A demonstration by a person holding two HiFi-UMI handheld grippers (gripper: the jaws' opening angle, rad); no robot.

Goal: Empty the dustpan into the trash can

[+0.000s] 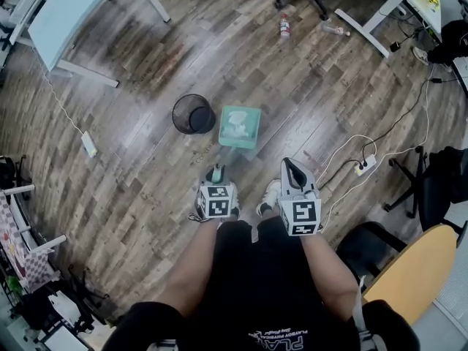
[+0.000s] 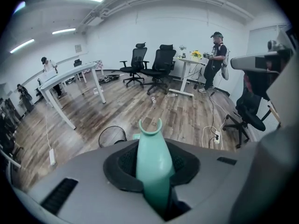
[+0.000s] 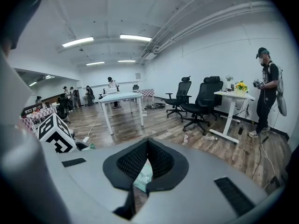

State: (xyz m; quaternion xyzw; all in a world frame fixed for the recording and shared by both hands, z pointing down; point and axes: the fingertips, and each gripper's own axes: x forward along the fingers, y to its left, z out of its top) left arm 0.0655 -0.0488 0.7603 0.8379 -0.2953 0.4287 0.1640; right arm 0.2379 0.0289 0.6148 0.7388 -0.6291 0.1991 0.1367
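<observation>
Caught from above: left gripper (image 1: 216, 174) clamped narrow on the mint-green handle (image 2: 154, 164) of the dustpan (image 1: 240, 126), pads pressed against both sides of the stem. Hanging ahead of that gripper, past the handle's forked tip, the pan's open tray with crumpled white paper (image 1: 235, 127) inside. Just left of the tray, ahead and slightly left of the same gripper, a round black mesh trash can (image 1: 193, 113) on the wood floor (image 1: 131, 159), its inside dark and its contents impossible to make out. Held level with it on the right, the right gripper (image 1: 295, 170), jaws drawn together at the tips with nothing between them. Carried on each gripper, a cube of black-and-white square markers. Printed on the dark shirt (image 1: 281, 336), white lettering too small to read. Well beyond both grippers, a plastic bottle (image 1: 284, 26) lying on the floor, label unreadable.
</observation>
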